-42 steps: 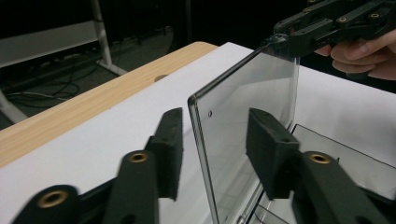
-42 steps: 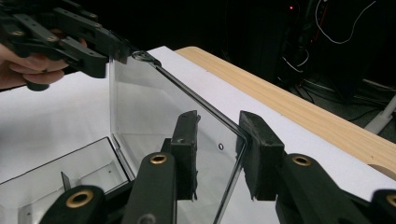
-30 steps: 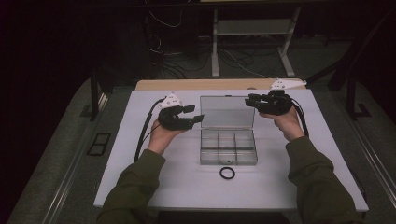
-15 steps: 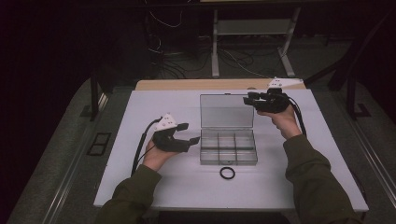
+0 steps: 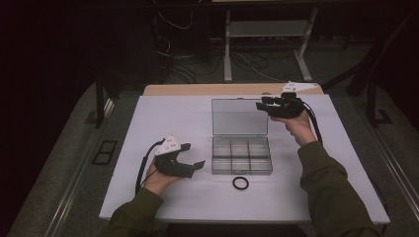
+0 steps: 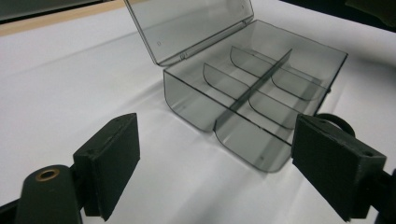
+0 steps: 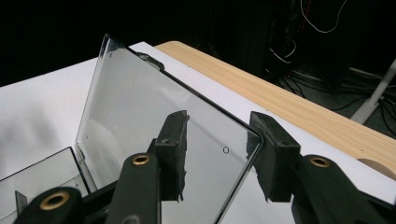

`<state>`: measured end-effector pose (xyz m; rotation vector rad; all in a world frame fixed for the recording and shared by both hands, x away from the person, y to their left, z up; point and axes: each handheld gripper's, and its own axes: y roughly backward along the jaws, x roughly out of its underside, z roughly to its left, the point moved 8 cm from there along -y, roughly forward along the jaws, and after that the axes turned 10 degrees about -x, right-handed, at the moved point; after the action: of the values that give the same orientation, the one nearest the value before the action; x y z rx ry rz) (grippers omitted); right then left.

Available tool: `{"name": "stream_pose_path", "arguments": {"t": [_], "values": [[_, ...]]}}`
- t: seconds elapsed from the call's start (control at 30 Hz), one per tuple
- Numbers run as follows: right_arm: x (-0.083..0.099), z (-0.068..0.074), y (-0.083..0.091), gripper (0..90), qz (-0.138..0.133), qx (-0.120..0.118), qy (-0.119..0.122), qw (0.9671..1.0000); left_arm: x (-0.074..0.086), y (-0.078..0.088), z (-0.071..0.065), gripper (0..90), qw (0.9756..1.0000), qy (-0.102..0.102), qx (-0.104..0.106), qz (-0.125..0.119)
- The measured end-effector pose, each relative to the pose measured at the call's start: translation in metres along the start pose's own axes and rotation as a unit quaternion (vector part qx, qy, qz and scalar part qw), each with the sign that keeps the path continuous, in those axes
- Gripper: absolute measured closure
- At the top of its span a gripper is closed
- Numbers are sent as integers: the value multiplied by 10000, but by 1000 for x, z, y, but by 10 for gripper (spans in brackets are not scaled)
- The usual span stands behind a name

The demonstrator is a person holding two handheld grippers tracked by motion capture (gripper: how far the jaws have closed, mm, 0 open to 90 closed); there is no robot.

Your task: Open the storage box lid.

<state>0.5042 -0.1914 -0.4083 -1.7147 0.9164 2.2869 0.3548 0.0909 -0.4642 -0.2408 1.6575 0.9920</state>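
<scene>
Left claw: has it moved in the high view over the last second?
Yes. The left claw has come back toward the person and left, from beside the lid of the clear box to beside its near compartments.

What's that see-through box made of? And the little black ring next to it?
The box looks like hard, smoky-clear plastic: the white table shows through its glossy walls, dividers and raised lid. The ring is black and dull-looking, maybe rubber, though it is too small to tell for sure.
</scene>
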Motion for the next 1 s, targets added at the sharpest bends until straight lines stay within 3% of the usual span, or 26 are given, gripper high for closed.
{"name": "stream_pose_path", "arguments": {"t": [0.3, 0.57, 1.0], "values": [[2, -4, -5, 544, 34, 61, -22, 10000, 12, 6, -3, 87, 10000, 19, -41, 21], [4, -8, -9, 523, 84, 91, -83, 9999, 20, 8, -7, 0, 9999, 93, 64, 82], [8, -18, -19, 490, 180, 137, -185, 9996, 26, 11, -11, 0, 9999, 36, 127, 107]]}}
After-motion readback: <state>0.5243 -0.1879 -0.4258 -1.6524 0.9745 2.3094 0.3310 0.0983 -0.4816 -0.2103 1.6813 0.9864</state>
